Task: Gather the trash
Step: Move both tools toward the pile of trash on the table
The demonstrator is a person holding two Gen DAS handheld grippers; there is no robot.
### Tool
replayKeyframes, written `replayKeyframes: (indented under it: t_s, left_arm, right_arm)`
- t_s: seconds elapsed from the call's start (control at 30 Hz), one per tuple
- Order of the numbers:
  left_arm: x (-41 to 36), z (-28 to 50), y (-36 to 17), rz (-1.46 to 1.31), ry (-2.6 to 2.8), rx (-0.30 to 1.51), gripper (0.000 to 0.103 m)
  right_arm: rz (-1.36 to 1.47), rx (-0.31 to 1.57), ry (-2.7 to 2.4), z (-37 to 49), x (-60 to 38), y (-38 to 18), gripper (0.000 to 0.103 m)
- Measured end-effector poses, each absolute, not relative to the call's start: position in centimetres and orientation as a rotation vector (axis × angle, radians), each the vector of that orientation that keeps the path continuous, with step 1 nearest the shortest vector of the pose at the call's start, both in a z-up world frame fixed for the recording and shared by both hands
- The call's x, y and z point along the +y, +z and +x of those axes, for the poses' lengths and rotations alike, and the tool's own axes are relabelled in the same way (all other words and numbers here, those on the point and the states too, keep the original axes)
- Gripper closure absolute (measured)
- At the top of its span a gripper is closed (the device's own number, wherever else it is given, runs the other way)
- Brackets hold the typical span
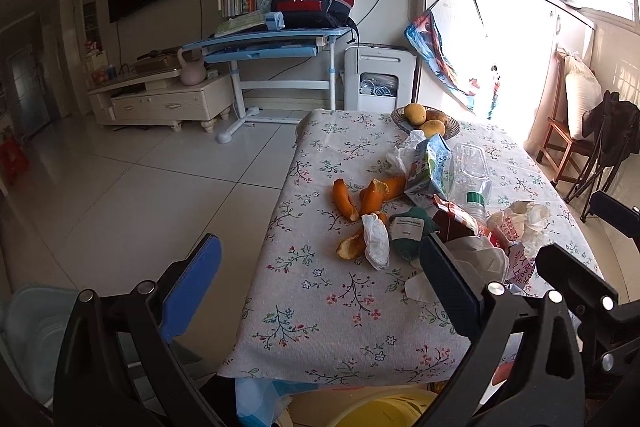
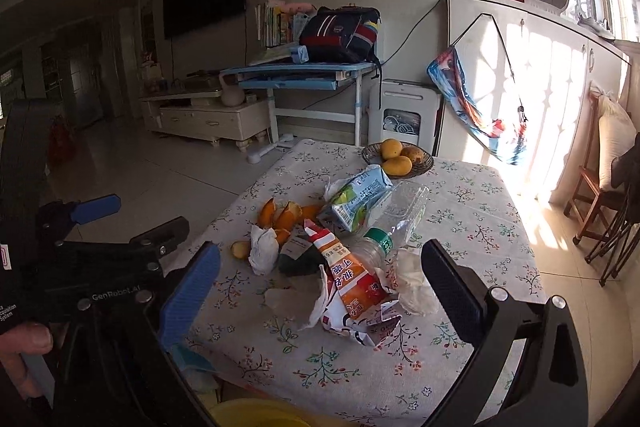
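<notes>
Trash lies on a floral-clothed table (image 1: 320,307): orange peels (image 1: 360,197), a crumpled white tissue (image 1: 376,241), a dark green wrapper (image 1: 410,233), a juice carton (image 2: 356,201), a clear plastic bottle (image 2: 394,227), an orange snack wrapper (image 2: 352,283) and crumpled paper (image 1: 520,223). My left gripper (image 1: 320,287) is open and empty above the table's near edge. My right gripper (image 2: 320,287) is open and empty, just short of the snack wrapper. The left gripper also shows in the right wrist view (image 2: 100,207).
A basket of mangoes (image 1: 426,121) stands at the table's far end. A yellow bin rim (image 1: 384,409) sits below the near table edge, with a blue bag beside it. A wooden chair (image 1: 568,143) stands to the right. Tiled floor lies left.
</notes>
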State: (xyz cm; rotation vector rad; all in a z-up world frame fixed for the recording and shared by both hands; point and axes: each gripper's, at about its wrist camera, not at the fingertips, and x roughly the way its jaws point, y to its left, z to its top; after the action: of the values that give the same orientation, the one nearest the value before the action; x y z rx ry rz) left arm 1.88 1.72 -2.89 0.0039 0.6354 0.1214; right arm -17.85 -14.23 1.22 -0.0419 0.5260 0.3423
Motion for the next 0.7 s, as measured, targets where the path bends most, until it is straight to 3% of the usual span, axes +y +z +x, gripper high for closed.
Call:
replayKeyframes:
  t_s: [0.7]
  left_arm:
    - [0.6, 2.3, -3.7, 0.054, 0.136, 0.637, 0.007]
  right_arm:
    - [-0.043, 0.543, 0.344, -18.3, -15.8, 0.4, 0.006]
